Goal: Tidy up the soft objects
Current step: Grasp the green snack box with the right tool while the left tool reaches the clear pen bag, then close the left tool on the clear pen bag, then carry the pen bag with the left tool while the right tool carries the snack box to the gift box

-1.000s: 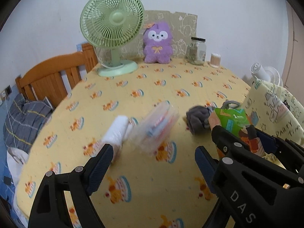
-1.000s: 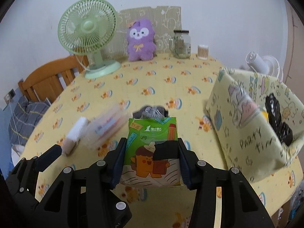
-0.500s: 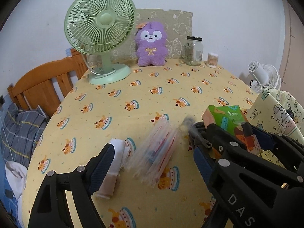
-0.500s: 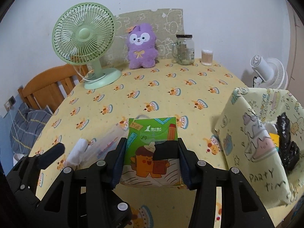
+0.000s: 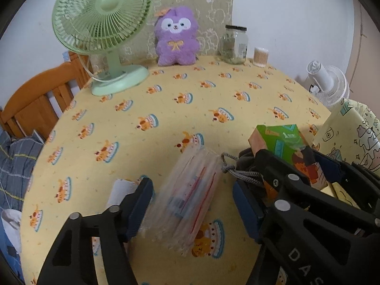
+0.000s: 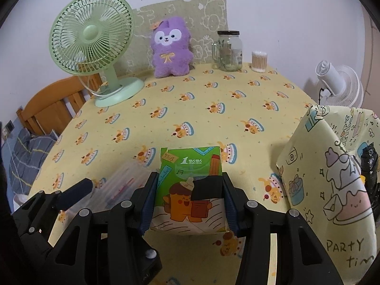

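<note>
L tongs [image 5: 190, 204] moved over clear packet [image 5: 190, 194], narrowing, apparently not touching; R tongs [image 6: 188, 204] pinch tissue pack [image 6: 190, 187].

Pale wall [image 6: 273, 4] — wooden chair [image 6: 54, 102] beside the yellow-clothed table [image 6: 213, 123].

Green tissue pack [image 6: 190, 185]: large white "1" on front, small characters beside it unreadable. Yellow cartoon bag [image 6: 332, 190]: "PARTY", then "tim" cut by frame edge. Black tool arm [image 5: 308, 249]: "DAS", cut off.
</note>
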{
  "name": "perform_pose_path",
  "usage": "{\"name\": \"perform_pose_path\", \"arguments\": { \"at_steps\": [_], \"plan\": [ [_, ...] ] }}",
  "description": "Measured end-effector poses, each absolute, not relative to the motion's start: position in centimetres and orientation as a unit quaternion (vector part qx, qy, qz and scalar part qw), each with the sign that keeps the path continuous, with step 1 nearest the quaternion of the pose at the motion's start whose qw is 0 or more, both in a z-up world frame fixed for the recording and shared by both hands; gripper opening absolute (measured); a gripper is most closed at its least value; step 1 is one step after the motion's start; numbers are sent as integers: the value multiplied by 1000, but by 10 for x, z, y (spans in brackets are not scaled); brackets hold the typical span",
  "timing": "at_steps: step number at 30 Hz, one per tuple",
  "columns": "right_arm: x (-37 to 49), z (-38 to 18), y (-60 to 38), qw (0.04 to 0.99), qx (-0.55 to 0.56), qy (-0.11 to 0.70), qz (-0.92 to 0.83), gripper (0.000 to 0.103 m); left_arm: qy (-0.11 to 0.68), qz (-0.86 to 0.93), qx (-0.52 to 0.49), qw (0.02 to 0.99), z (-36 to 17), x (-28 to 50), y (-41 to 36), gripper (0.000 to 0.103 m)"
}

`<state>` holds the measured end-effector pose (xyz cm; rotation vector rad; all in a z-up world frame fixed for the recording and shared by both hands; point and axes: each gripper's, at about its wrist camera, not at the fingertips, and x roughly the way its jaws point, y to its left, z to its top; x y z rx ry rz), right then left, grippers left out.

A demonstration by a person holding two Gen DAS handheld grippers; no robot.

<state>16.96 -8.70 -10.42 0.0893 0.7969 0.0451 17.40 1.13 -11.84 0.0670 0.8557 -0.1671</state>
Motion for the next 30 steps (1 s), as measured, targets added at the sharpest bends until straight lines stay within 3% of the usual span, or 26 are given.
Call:
{"name": "perform_pose_path", "arguments": {
  "at_steps": [4,10,30],
  "plan": [
    [171,-107,-85,921,37,386,21,53,437,-78,26,896,-128,181,14,48],
    [169,-108,-85,921,35,388,21,53,441,-91,26,893,-130,177,13,28],
    [131,-94,-86,926,30,373,39,53,404,-66,24,912,-107,130,9,21]
  ]
}}
